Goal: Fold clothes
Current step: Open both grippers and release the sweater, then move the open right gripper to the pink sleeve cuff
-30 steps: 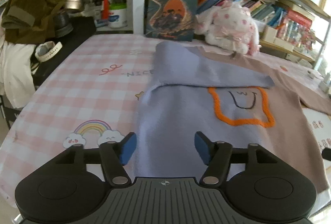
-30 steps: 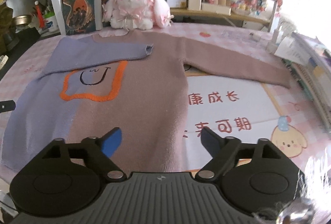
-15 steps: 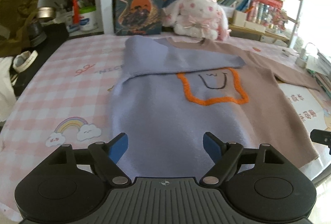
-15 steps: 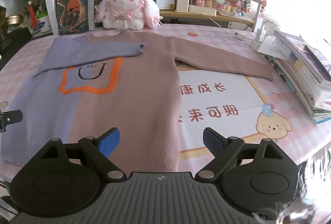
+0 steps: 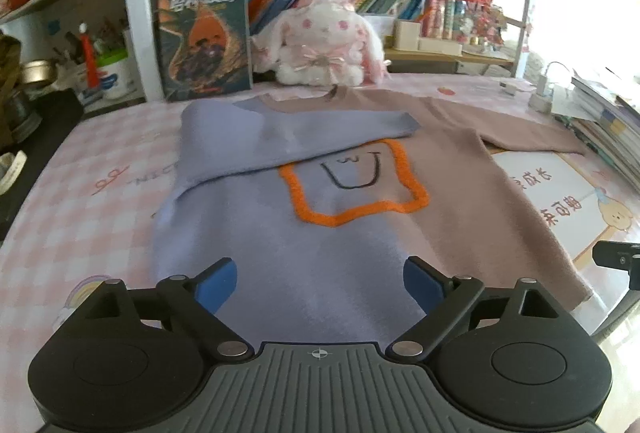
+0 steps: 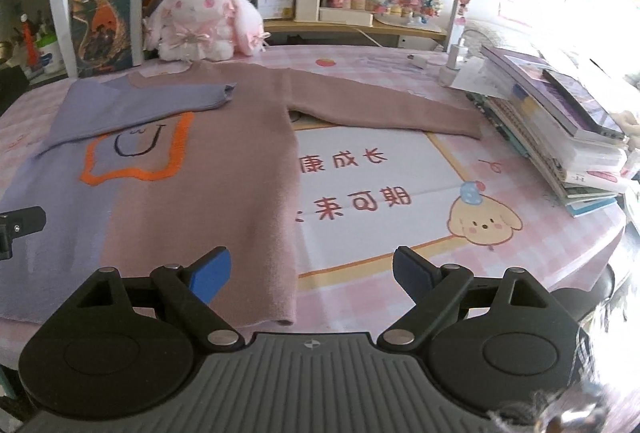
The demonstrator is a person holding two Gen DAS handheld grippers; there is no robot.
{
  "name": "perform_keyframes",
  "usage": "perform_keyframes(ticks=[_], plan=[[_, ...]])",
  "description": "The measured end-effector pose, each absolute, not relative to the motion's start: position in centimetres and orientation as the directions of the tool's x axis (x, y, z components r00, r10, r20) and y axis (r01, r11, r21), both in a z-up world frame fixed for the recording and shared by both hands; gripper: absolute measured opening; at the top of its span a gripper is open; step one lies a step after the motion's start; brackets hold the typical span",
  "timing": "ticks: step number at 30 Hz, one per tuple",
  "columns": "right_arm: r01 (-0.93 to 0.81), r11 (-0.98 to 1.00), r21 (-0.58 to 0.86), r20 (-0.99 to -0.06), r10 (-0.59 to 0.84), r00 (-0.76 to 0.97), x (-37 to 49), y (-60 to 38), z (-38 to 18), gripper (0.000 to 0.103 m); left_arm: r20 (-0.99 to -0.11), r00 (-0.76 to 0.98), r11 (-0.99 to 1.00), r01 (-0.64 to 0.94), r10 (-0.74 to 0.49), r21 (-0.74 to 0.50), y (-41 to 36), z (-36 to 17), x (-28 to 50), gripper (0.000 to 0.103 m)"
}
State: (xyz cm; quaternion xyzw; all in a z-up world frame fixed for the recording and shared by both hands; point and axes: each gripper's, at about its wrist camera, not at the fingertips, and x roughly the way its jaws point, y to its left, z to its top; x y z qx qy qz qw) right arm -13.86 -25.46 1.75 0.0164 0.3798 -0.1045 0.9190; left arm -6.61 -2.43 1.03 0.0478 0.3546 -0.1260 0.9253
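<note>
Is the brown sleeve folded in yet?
No. The brown sleeve lies stretched out sideways on the table; only the purple sleeve is folded across the sweater.

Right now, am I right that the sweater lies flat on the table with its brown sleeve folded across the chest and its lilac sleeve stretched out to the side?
Not quite: the sleeves are swapped. The right wrist view shows the sweater flat on the table with its lilac sleeve folded across the chest and its brown sleeve stretched out to the side.

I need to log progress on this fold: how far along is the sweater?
Done: the sweater's purple sleeve lies folded across the chest. In hand: nothing; the left gripper's jaws are opening over the hem, the right gripper is open and empty. Left: the brown sleeve, still stretched out, then the body.
</note>
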Motion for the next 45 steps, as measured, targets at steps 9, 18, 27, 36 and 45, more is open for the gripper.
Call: perform_keyframes(ticks=[9, 18, 27, 36, 45], plan=[[0.223, 0.974, -0.035, -0.715, -0.181, 0.676, -12.8, -28.0, 1.1, 0.088, -0.68, 0.71, 0.964, 0.265, -0.186, 0.013, -4.8, 0.8, -5.4, 0.093], [0.167, 0.986, -0.019, -0.721, -0.129, 0.681, -9.5, -32.7, 0.1, 0.088, -0.693, 0.714, 0.982, 0.183, -0.104, 0.041, -9.9, 0.7, -3.3, 0.093], [0.131, 0.99, 0.054, -0.734, -0.049, 0.677, -4.1, -41.4, -0.8, 0.088, -0.664, 0.747, 0.997, 0.073, -0.027, 0.041, -16.2, 1.3, -1.6, 0.093], [0.088, 0.991, 0.096, -0.76, 0.015, 0.65, 0.1, -46.9, -2.2, 0.088, -0.674, 0.739, 0.998, 0.031, 0.012, 0.051, -20.6, 1.0, -1.0, 0.093], [0.119, 0.983, 0.136, -0.78, 0.033, 0.625, 2.1, -50.0, -3.7, 0.088, -0.674, 0.739, 0.999, 0.01, 0.018, 0.037, -22.0, 0.5, -0.8, 0.093]])
